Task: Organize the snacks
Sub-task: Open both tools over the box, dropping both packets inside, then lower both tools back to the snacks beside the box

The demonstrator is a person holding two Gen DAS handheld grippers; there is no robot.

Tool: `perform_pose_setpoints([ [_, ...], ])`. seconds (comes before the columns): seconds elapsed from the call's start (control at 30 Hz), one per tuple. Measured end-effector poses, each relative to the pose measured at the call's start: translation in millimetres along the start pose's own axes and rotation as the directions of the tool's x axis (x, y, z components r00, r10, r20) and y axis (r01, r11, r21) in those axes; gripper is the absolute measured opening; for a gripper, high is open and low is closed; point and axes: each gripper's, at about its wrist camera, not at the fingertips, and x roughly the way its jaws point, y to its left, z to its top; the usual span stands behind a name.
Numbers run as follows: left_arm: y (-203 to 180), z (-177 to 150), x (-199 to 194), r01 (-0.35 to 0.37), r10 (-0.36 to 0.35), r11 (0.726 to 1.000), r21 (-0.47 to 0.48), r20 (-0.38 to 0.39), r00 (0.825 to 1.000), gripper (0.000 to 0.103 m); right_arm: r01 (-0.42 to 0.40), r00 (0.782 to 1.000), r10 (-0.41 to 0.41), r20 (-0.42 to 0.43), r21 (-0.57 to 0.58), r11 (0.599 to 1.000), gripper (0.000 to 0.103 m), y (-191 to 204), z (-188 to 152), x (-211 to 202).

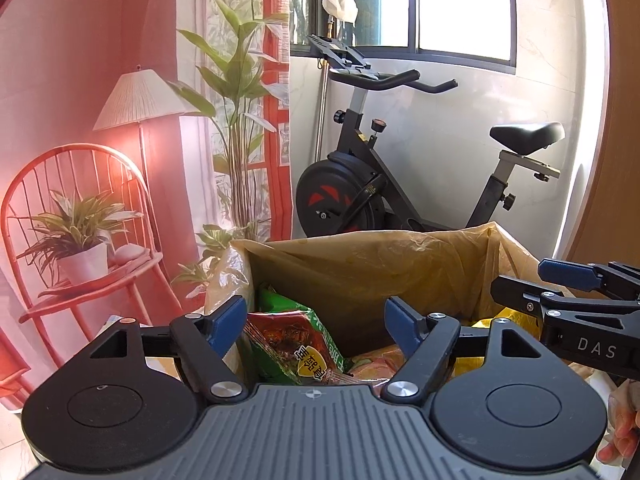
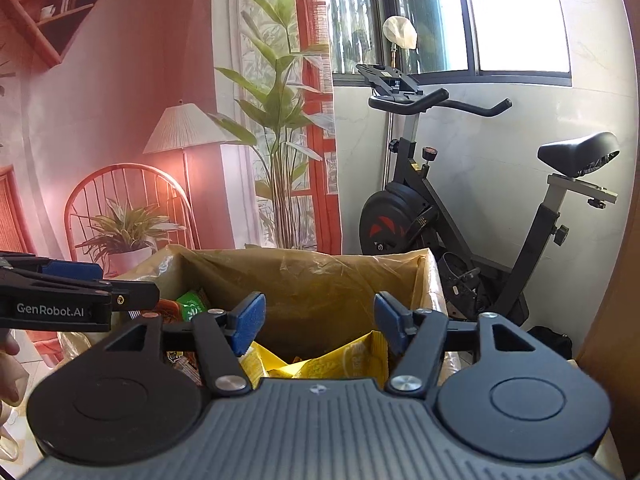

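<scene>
A cardboard box lined with a yellowish plastic bag (image 1: 360, 256) (image 2: 304, 272) holds snack packets. My left gripper (image 1: 316, 322) is open over the box's left side, above a green and red snack bag (image 1: 296, 340), not touching it. My right gripper (image 2: 318, 324) is open over the right side, above a yellow snack bag (image 2: 336, 362). The right gripper shows at the right edge of the left wrist view (image 1: 560, 292); the left gripper shows at the left edge of the right wrist view (image 2: 80, 292). Green and orange packets (image 2: 188, 304) lie at the box's left.
A black exercise bike (image 1: 400, 184) (image 2: 460, 216) stands behind the box by the window. A wall mural with a chair, lamp and plants (image 1: 120, 200) lies to the left. A wooden panel (image 2: 616, 280) runs along the right.
</scene>
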Motion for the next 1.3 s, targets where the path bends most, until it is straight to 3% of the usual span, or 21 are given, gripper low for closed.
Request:
perform_pose_setpoints([
  [0.1, 4.4, -1.9, -15.5, -0.002, 0.002, 1.0, 0.002, 0.011, 1.0, 0.084, -0.023, 1.0, 0.023, -0.002, 0.01, 1.0, 0.078, 0.4, -0.6, -10.0],
  [0.3, 22.8, -12.2, -50.4, -0.013, 0.014, 1.0, -0.016, 0.033, 0.999, 0.087, -0.054, 0.998, 0.054, -0.013, 0.028, 0.998, 0.09, 1.5, -8.3, -32.7],
  [0.57, 47.3, -39.5, -84.1, -0.005, 0.004, 0.999, -0.053, -0.026, 1.0, 0.087, -0.102, 0.994, 0.104, -0.036, 0.055, 0.993, 0.091, 0.5, -30.1, -67.8],
  [0.83, 69.3, -79.6, -102.5, -0.07, 0.065, 0.994, -0.086, -0.055, 0.996, 0.087, -0.136, 0.989, 0.14, -0.055, 0.061, 0.989, 0.091, 6.3, -61.1, -88.4],
  [1.1, 87.6, -117.9, -92.1, -0.138, 0.126, 0.986, -0.092, -0.123, 0.984, 0.087, -0.119, 0.981, 0.131, -0.141, 0.09, 0.989, 0.091, 5.9, -100.4, -78.6],
  [1.3, 94.2, -134.5, -84.2, -0.151, 0.131, 0.983, -0.106, -0.175, 0.976, 0.086, -0.096, 0.972, 0.115, -0.203, 0.103, 0.99, 0.091, 2.5, -128.6, -68.5],
])
